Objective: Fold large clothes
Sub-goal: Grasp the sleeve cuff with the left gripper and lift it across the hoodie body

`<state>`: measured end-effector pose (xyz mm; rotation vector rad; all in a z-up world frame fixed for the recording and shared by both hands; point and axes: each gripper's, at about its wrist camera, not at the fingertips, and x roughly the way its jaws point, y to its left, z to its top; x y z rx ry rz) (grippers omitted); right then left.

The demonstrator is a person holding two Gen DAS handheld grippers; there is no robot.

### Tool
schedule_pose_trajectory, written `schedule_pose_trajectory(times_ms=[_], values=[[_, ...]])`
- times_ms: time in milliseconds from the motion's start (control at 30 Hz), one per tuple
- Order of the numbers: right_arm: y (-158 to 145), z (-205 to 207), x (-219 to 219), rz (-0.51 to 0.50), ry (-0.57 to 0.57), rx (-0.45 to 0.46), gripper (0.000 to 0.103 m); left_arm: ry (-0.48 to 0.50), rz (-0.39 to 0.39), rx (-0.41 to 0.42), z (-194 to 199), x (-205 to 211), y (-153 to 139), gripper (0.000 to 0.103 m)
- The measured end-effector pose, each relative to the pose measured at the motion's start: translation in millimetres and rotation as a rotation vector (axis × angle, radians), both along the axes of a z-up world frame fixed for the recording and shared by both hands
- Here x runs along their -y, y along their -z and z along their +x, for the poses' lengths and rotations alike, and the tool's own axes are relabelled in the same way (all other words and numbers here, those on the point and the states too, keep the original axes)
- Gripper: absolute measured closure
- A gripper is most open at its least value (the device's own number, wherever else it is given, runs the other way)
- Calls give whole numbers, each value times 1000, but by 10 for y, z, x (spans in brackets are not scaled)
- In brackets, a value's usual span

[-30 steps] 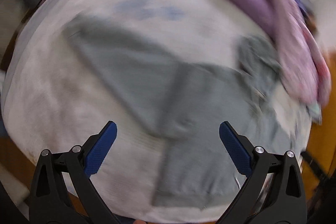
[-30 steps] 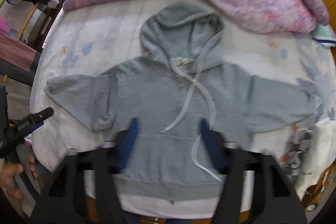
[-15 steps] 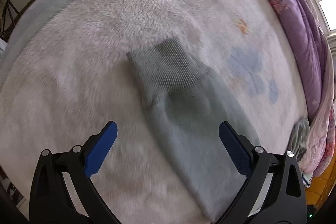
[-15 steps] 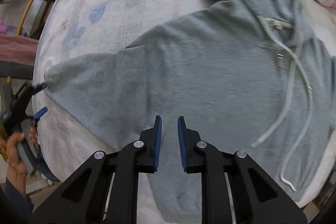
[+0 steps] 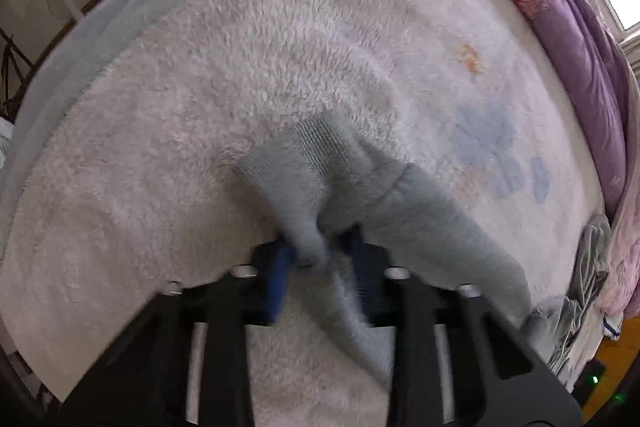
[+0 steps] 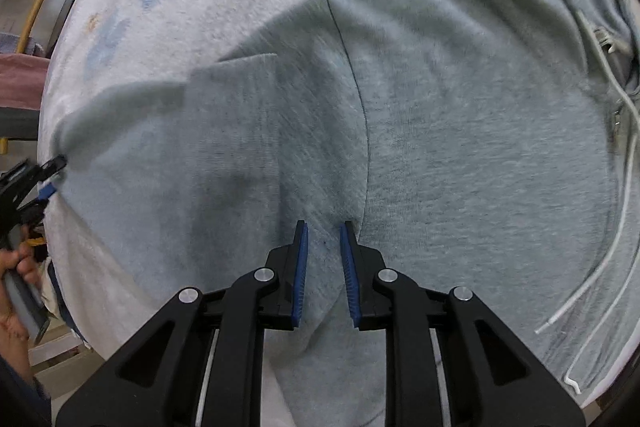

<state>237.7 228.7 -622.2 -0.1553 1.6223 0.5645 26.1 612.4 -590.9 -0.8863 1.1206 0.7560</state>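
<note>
A grey hoodie (image 6: 440, 115) lies spread flat on the white fleece bed cover, white drawstrings (image 6: 616, 219) at the right. In the left wrist view my left gripper (image 5: 320, 259) is shut on the hoodie's sleeve (image 5: 420, 227) just behind the ribbed cuff (image 5: 316, 151), which bunches up between the blue pads. The left gripper also shows at the left edge of the right wrist view (image 6: 48, 175), holding the sleeve end. My right gripper (image 6: 324, 243) presses down on the hoodie at the armpit seam, jaws nearly closed with a narrow gap over the fabric.
The white fleece bed cover (image 5: 200, 107) has blue prints (image 5: 484, 139). A purple quilt (image 5: 568, 7) lies heaped along the far right side. A chair with clothes (image 6: 36, 7) stands past the bed's left edge. Another grey garment (image 5: 588, 279) lies at the right.
My left gripper has moved up to the sleeve cuff and closed on it. My right gripper has lowered onto the hoodie near the armpit seam, jaws staying nearly closed.
</note>
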Motion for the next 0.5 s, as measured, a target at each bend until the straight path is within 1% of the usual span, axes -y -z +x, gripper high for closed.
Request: schedule_pose_trajectory(times_ms=[33,67,133,167,200,300,367,433,467,500], values=[[35,15,-3,-6,-3,-4,90,-6,-2,20,-35,14,-72,85],[64,31,-15,-12,-13,-10,90,-21,14,48,-90,45,-200,86],[114,63,-33,-17,-24,-26,90,-18,68,79,-147,144,-477,86],[136,82,-34,-16,-28,-36,91,-21,106,97,-207,209,-679,86],[155,102,-38,-12,-33,-41,91,-27,131,119,-185,272,-849,86],[197,143,-54,13,-47,-53,91,-43,204,194,-299,529,-1411,86],[198,183,-2,47,-44,-72,91,-44,225,262,-165,741,-1726,86],[161,299,156,100,-19,-115,93,7,273,327,16,1099,-2086,86],[108,358,270,147,7,-140,93,28,284,350,91,1233,-2215,86],[79,421,335,175,22,-137,93,52,283,384,196,1426,-2347,86]])
